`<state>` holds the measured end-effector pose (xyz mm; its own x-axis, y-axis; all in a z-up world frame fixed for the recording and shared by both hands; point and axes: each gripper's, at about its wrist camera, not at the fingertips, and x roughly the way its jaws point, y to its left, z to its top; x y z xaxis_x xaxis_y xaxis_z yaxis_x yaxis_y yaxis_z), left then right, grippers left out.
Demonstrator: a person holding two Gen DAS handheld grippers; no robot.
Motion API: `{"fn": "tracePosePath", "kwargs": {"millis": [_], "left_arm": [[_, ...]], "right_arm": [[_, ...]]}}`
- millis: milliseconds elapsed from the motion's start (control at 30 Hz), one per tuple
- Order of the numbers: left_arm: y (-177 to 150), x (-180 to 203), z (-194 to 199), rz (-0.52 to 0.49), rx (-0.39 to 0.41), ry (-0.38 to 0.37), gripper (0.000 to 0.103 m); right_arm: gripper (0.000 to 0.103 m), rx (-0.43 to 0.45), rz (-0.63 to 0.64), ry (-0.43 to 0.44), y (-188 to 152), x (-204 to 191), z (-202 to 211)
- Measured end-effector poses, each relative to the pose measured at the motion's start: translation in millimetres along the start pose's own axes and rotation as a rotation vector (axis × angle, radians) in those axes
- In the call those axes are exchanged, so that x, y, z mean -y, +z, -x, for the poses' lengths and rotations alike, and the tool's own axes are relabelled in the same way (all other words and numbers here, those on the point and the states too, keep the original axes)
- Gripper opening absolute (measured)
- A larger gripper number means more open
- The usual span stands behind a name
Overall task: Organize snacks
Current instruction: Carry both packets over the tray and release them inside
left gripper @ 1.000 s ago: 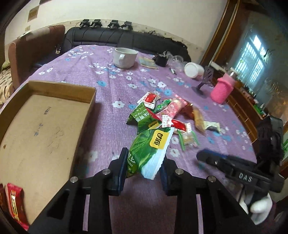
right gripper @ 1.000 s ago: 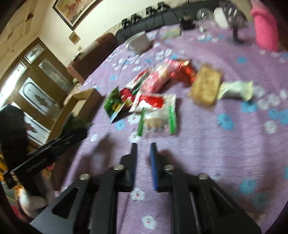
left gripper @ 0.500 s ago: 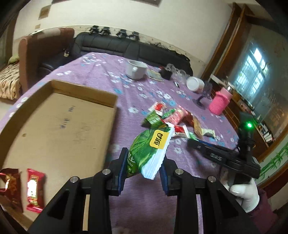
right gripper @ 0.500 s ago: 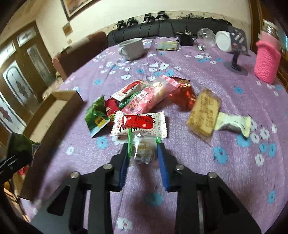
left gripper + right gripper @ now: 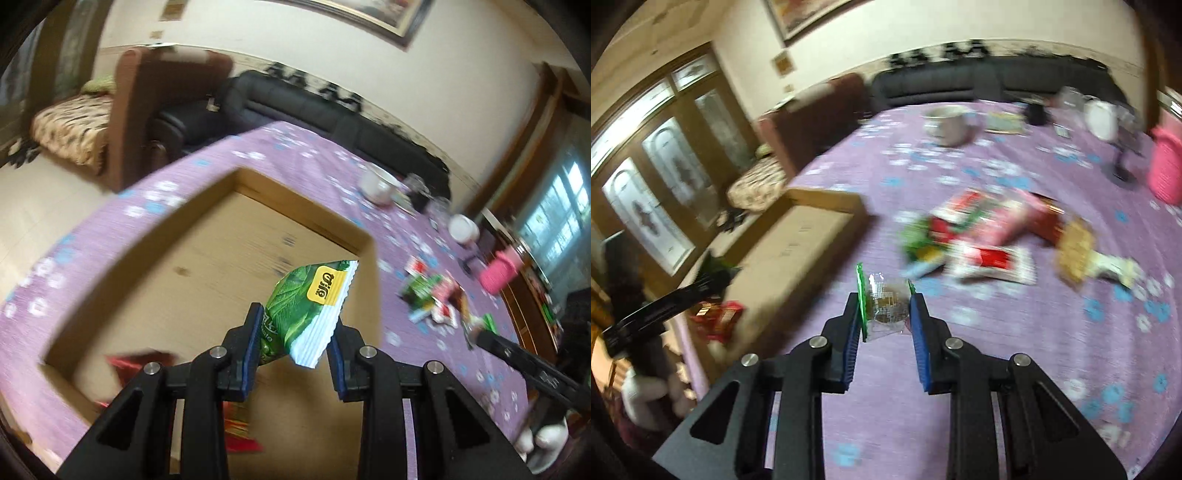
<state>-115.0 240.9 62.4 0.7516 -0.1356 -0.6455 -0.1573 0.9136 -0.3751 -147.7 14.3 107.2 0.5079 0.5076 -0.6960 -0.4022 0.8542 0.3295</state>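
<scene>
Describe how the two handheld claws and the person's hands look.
Both claws, left and right, are matte black angular frames with triangular cut-outs, silver round bolts and blue ribbed pads lining the fingers. White lettering, too blurred to read, marks one body. The hands wear white gloves.

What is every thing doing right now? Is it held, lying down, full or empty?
green packet: held in the left gripper, above the box
clear packet: held in the right gripper, lifted off the table
cardboard box: open, a few red packets inside
snack pile: lying loose on the purple cloth
white mug: upright, contents not visible
</scene>
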Motion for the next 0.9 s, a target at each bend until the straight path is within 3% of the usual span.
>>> {"fn": "tracePosePath", "kwargs": {"millis": [167,400,467,533,567,733,867,900], "left_arm": [[20,-28,-12,0.038,-0.024,0.041,0.031],[25,-52,-23,0.073,-0.065,0.072,0.033],[23,-57,-18,0.083,-0.059,0.059,0.038],[23,-60,-15,0.085,-0.057,0.051,0.052],[23,-60,-14,0.087,-0.057,0.05,0.052],[22,-57,4,0.094,-0.012,0.025,0.053],[20,-41,24,0.09,0.04,-0.018,0.056],[20,-35,29,0.081,0.054,-0.03,0.062]], "right_arm": [[0.028,-0.079,0.065,0.125,14,-61,-42],[0.029,-0.193,0.118,0.151,14,-116,-112],[0.029,-0.218,0.125,0.161,11,-124,-127],[0.031,-0.242,0.136,0.173,9,-134,-137],[0.032,-0.245,0.14,0.169,7,-137,-141],[0.048,-0.2,0.153,0.171,7,-136,-127],[0.048,-0.127,0.158,0.154,6,-123,-98],[0.048,-0.103,0.166,0.14,5,-117,-88]]}}
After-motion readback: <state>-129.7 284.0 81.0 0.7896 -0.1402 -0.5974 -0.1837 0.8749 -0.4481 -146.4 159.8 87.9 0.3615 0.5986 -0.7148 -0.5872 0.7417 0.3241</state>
